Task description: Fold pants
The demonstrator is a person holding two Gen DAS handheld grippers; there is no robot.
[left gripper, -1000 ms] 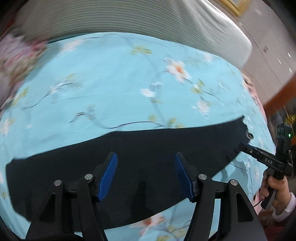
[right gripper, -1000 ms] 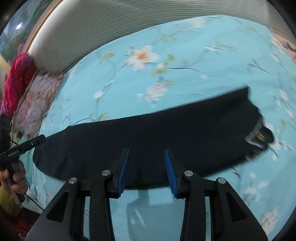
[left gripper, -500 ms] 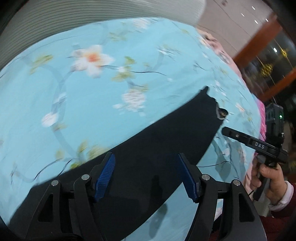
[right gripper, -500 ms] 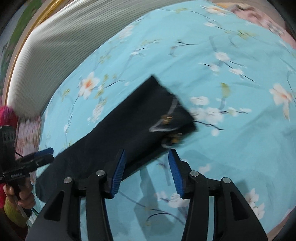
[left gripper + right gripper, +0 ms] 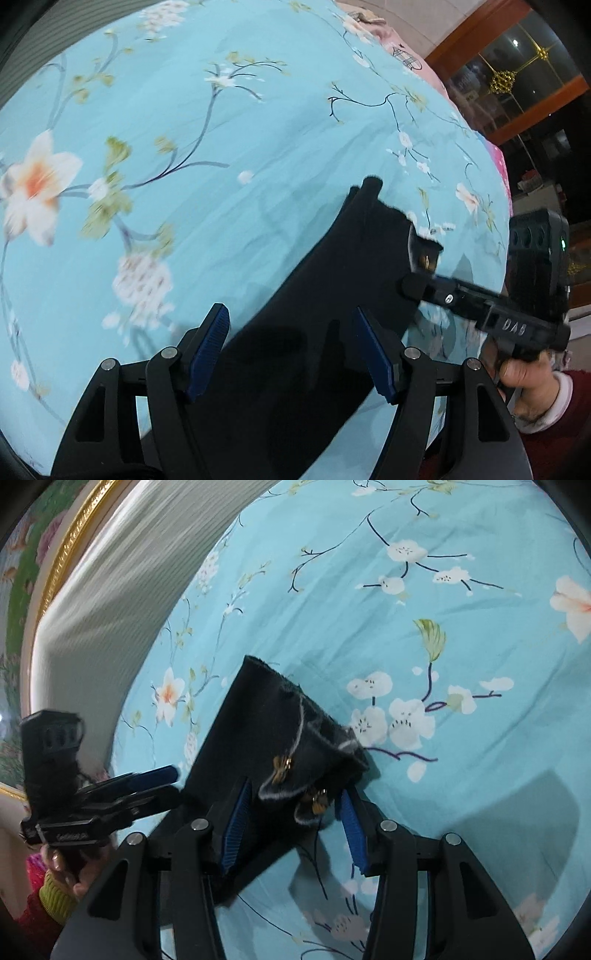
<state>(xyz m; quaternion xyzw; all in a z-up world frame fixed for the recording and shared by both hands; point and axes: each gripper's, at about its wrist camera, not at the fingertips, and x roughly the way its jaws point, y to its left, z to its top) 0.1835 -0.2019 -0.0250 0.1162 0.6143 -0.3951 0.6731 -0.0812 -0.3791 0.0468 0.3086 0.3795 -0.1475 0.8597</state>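
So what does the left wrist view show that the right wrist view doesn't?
Only the left wrist view: a long run of the pants toward the camera, and a wood-framed glass cabinet past the bed. Only the right wrist view: the waist end up close, with gold buttons and pale trim between the open right gripper fingers, plus the ribbed headboard. Both: dark pants on the blue floral sheet, both grippers open, the left gripper above the fabric.

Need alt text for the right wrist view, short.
The open right gripper straddles the waistband end of black pants lying on a blue floral bedsheet. The left gripper reaches in from the left, near the pants' edge.
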